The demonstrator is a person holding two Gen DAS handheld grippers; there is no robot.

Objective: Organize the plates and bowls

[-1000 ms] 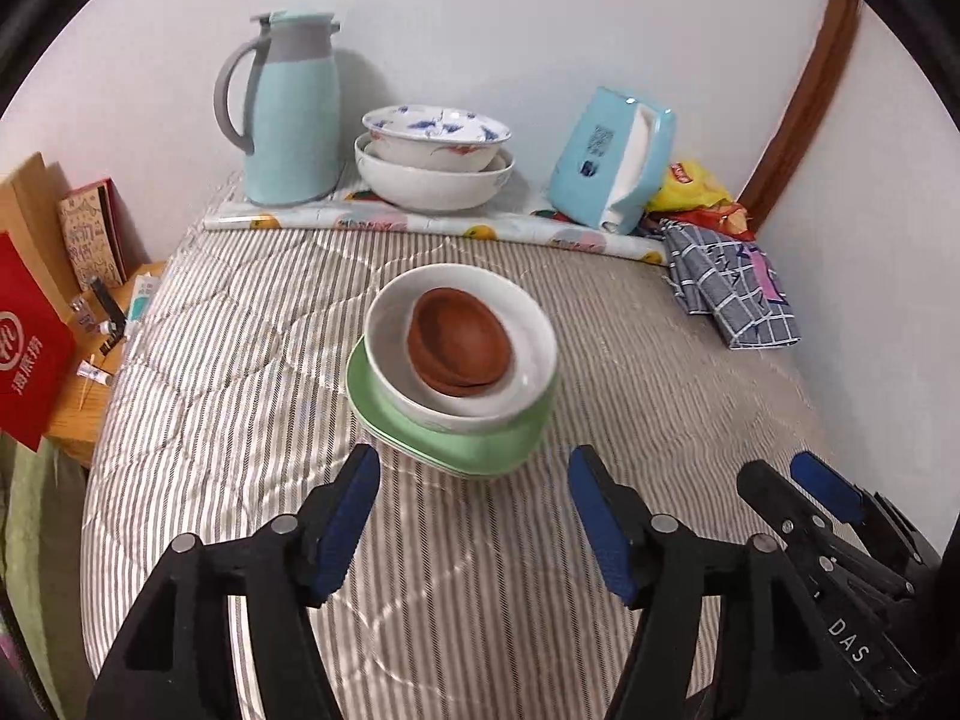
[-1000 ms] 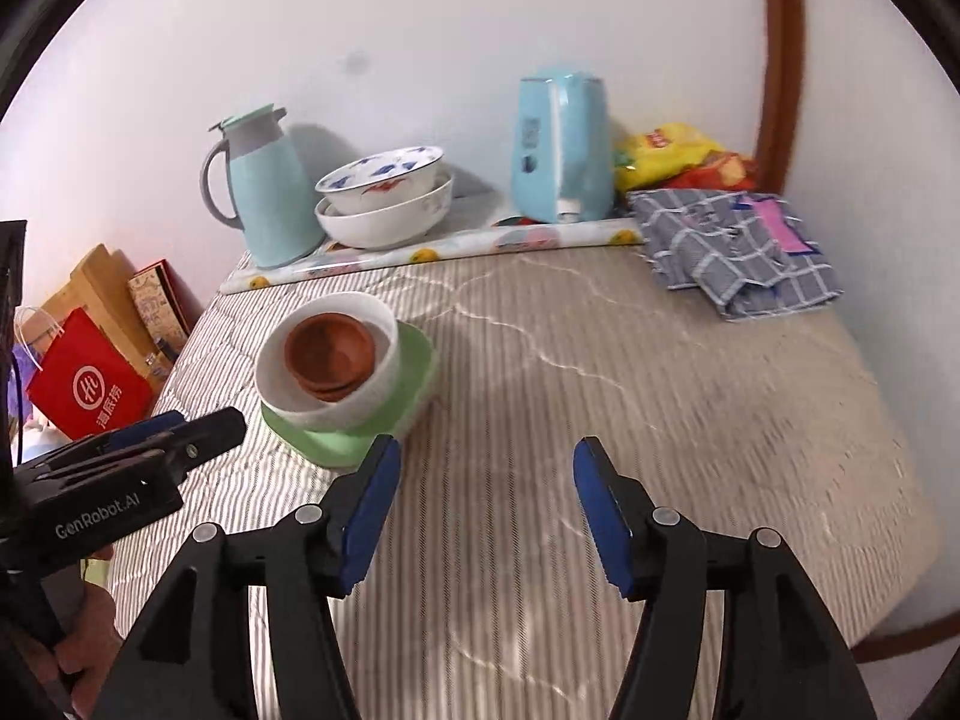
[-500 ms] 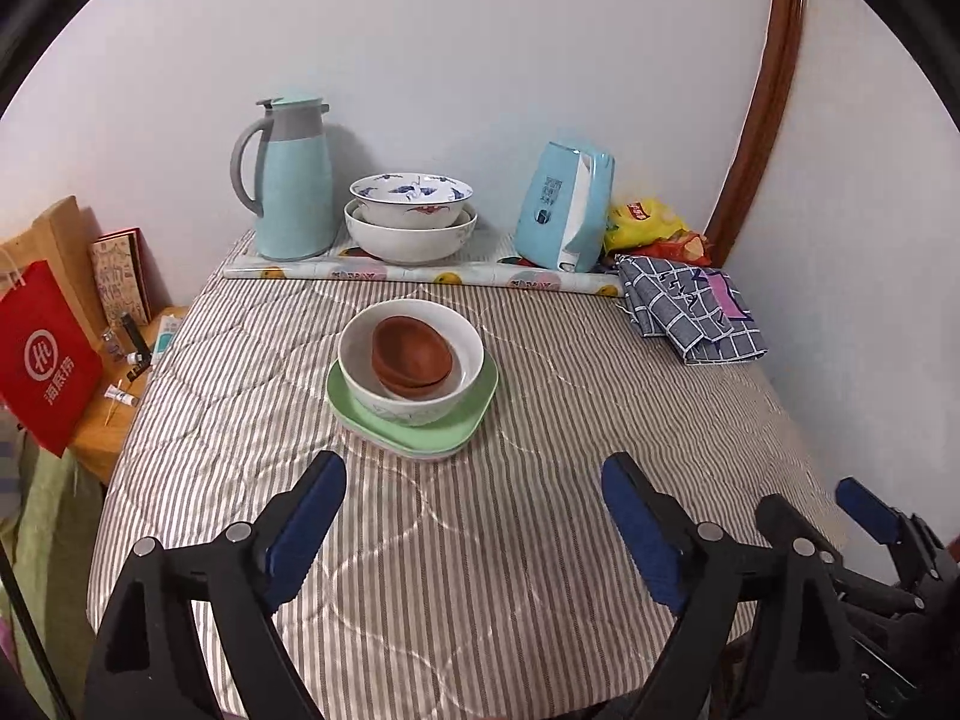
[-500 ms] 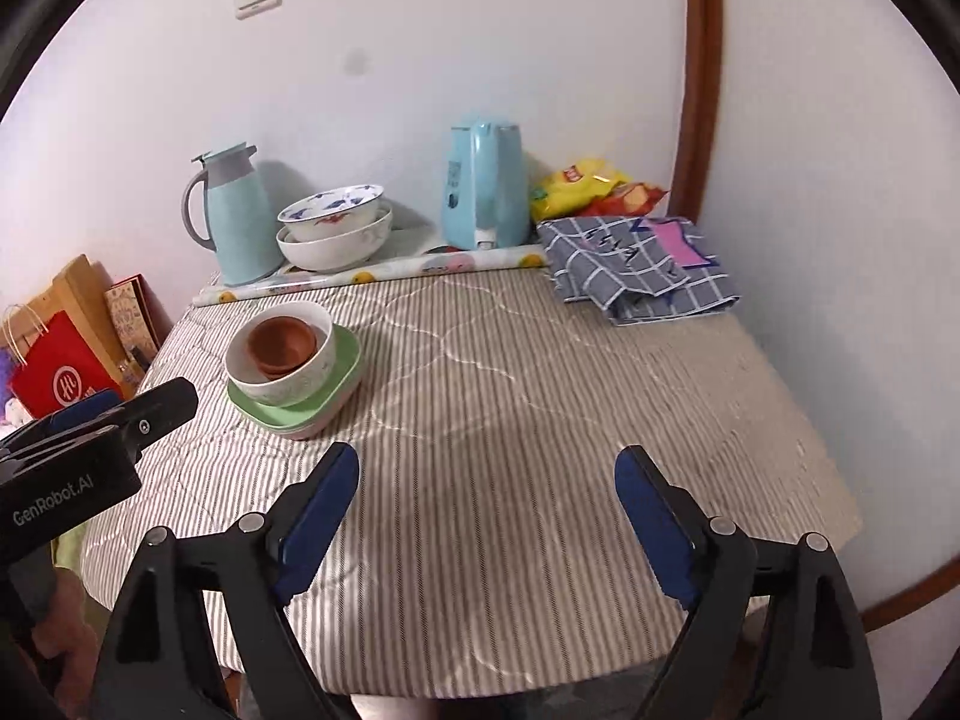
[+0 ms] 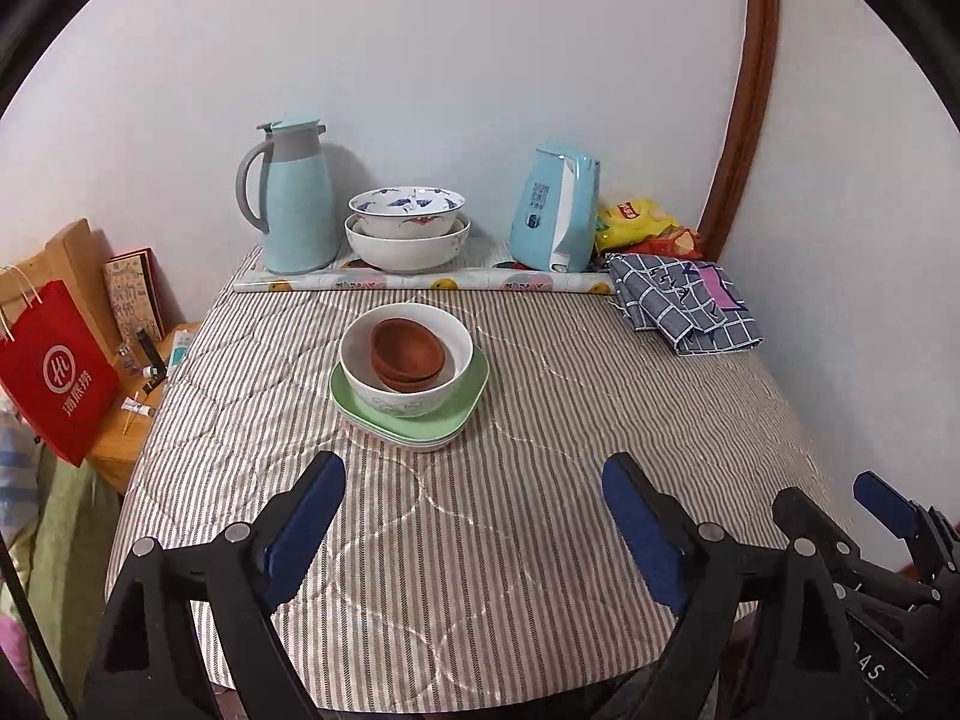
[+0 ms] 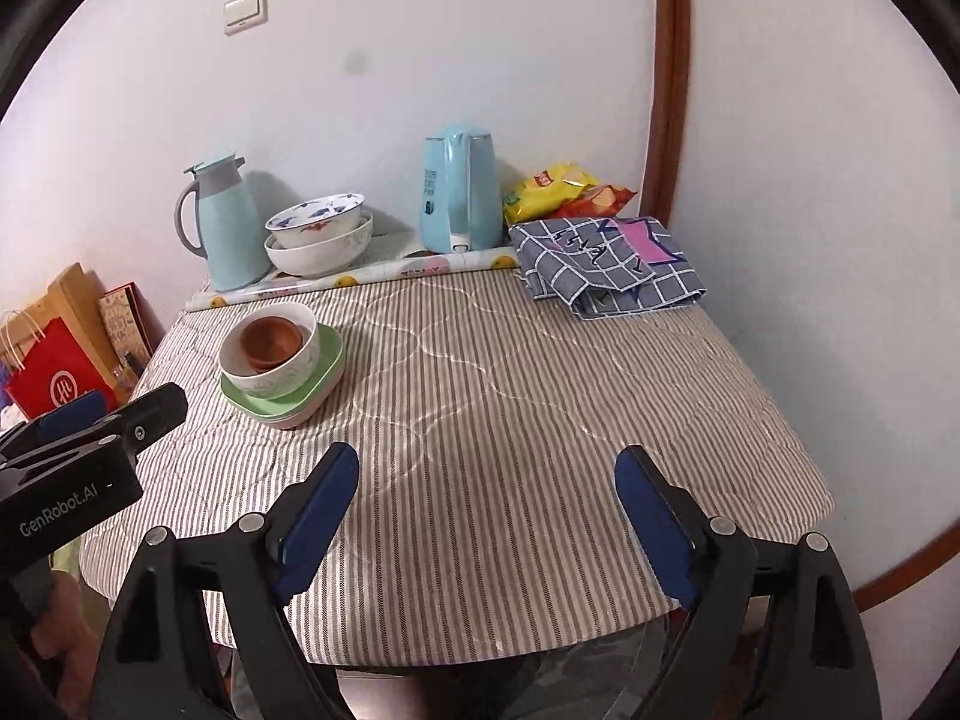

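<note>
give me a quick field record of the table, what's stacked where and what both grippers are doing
centre stack: brown bowls inside white bowl, on green plate
back stack: patterned bowl in plain white bowl
back row: thermos jug, blue kettle
back right: checked cloth, snack bags
left hand-held gripper: open, empty
right hand-held gripper: open, empty

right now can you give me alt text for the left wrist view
A stack sits mid-table: brown bowls inside a white bowl on green plates. The open, empty left hand-held gripper hovers in front; a flask and kettle stand by the wall.
</note>
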